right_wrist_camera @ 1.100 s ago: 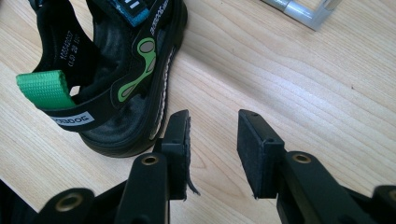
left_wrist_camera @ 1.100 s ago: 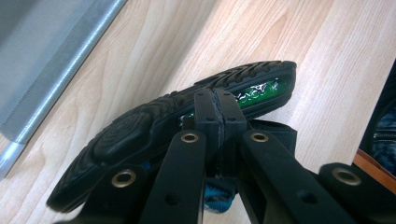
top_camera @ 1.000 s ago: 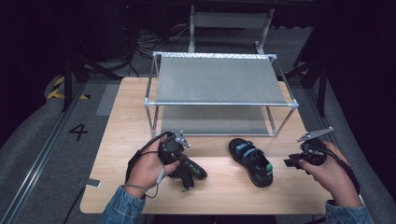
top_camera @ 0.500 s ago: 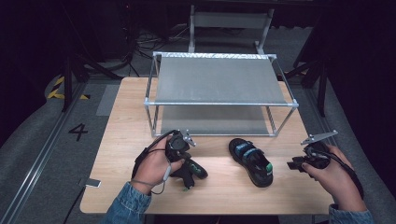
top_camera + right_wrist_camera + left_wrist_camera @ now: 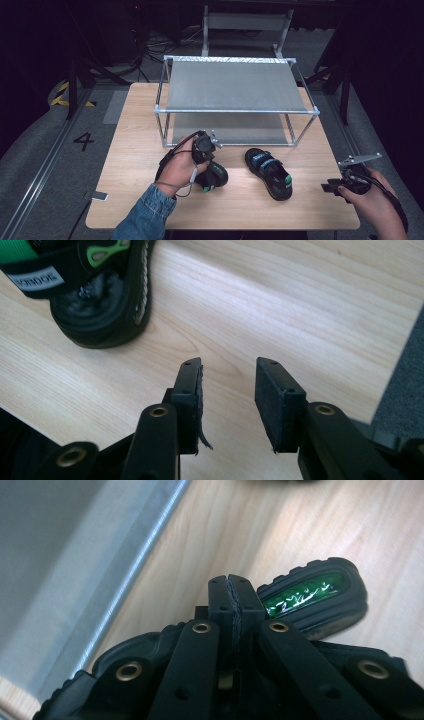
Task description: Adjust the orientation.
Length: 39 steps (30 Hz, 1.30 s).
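Left gripper point(image 5: 206, 159) is clamped on one black-and-green strapped sandal point(image 5: 212, 176); its mate point(image 5: 268, 173) lies mid-frame, unshelved, right gripper point(image 5: 227, 390) agape.

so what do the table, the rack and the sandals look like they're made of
Table: pale wood or wood-look laminate, matt, visible grain. Rack: silvery metal tubes, probably steel or aluminium, with dull grey shelves. Sandals: black rubbery ribbed soles, glossy green inserts, seemingly fabric straps.
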### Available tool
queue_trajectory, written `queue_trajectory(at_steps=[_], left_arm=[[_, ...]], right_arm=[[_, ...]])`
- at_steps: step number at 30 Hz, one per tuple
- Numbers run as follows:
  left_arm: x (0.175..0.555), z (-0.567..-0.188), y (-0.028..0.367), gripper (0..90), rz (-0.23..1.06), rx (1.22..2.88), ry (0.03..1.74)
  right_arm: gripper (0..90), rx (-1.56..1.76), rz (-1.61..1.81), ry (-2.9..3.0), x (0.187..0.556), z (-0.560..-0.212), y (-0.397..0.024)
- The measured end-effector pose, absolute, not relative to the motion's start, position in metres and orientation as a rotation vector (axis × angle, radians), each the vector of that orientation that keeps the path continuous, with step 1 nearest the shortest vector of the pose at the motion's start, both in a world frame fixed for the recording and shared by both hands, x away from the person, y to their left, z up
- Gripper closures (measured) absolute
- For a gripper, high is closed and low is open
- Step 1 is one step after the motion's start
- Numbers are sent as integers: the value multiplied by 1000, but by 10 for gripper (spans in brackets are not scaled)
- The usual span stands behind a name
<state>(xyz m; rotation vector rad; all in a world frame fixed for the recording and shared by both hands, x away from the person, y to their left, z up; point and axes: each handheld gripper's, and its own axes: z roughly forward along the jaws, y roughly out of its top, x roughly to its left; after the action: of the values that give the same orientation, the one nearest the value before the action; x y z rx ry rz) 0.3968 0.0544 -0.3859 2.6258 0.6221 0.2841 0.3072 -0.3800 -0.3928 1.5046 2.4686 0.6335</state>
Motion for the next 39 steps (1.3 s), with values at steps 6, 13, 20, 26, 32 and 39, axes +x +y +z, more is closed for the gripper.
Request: queue_trajectory(at_steps=[6, 13, 20, 26, 32, 39], left_arm=[[412, -395, 46, 807, 343, 2602, 638], [418, -392, 42, 562, 428, 2440, 651], [407, -379, 44, 551, 432, 2399, 663], [398, -370, 42, 521, 386, 2381, 655], [392, -370, 32, 450, 283, 2404, 606], [393, -384, 22, 498, 174, 2454, 604]], right_arm=[[639, 1535, 632, 2448, 297, -393, -388], [630, 1555, 628, 2429, 291, -395, -394], [628, 1542, 634, 2433, 292, -396, -391], [626, 1541, 634, 2432, 292, -393, -391], [626, 1535, 629, 2444, 294, -396, -387], [626, 1533, 623, 2449, 294, -396, -387]])
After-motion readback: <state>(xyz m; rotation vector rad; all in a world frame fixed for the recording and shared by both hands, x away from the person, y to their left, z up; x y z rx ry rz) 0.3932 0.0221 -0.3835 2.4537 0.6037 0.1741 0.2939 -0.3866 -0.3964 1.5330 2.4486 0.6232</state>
